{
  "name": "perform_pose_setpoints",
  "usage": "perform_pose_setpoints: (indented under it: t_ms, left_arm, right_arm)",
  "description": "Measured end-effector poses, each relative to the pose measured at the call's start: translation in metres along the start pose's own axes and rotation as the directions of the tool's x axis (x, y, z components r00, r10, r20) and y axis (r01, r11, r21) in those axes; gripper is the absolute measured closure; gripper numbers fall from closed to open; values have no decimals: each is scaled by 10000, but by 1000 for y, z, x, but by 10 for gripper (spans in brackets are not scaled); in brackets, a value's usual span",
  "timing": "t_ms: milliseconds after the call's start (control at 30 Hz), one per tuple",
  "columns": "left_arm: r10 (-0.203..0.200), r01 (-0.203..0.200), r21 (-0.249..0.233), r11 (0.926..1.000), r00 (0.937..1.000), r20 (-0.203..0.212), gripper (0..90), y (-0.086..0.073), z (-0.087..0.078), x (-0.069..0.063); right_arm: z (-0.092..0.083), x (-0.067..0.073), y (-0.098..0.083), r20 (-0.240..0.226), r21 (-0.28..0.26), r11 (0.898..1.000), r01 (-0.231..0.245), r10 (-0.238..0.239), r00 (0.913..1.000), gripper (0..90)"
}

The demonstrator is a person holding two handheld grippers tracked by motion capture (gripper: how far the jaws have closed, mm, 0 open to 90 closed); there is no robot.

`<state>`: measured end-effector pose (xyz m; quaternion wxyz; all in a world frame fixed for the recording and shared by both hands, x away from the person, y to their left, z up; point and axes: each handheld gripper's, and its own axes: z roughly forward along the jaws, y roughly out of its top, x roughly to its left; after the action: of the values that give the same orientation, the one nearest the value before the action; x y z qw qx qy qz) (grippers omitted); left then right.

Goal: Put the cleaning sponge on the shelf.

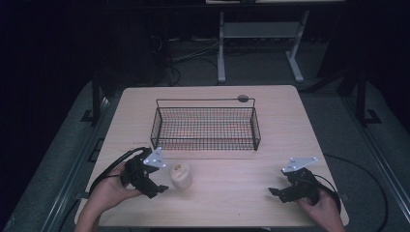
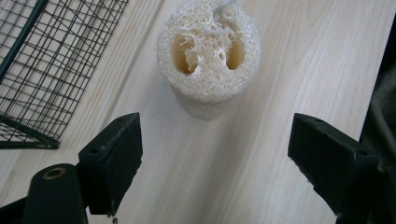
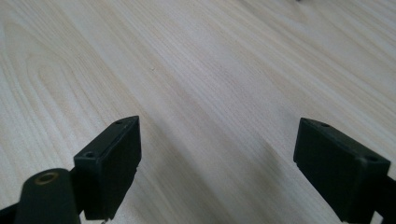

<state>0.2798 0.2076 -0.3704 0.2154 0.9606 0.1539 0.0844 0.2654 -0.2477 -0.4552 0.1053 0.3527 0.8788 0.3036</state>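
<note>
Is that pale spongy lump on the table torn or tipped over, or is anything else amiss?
Nothing stands out. The loofah piece stands upright on the table, its holes looking natural, ahead of the open left gripper. The wire basket sits square.

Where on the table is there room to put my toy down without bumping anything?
The best bare patch is the wood between the loofah and the right hand-held gripper, in front of the wire basket. The strips of table to the basket's left and right are bare too, but narrower. It is crowded near the left hand-held gripper, which sits open right beside the loofah.
</note>
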Motion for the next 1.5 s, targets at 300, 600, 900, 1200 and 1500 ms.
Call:
perform_pose_setpoints:
  t_ms: [300, 600, 900, 1200, 1500]
  left_arm:
    - [129, -129, -8, 9999, 9999, 89, 171, 10, 4, 1]
    - [225, -227, 133, 9997, 9995, 206, 171, 20, 10, 4]
    - [215, -226, 322, 9992, 9991, 365, 171, 27, 17, 6]
    - [182, -205, 530, 9984, 9989, 442, 171, 33, 22, 9]
    - [178, -213, 659, 9976, 9984, 533, 171, 37, 28, 10]
  right_arm:
    - [0, 1, 0, 8, -2, 10000, 21, -21, 10000, 147]
    - [1, 1, 1, -29, 30, 10000, 44, -44, 10000, 146]
    - [2, 1, 1, -42, 39, 10000, 80, -79, 10000, 147]
    - [2, 1, 2, -58, 32, 9999, 99, -99, 9999, 147]
    - [2, 1, 2, -59, 39, 9999, 121, -121, 9999, 147]
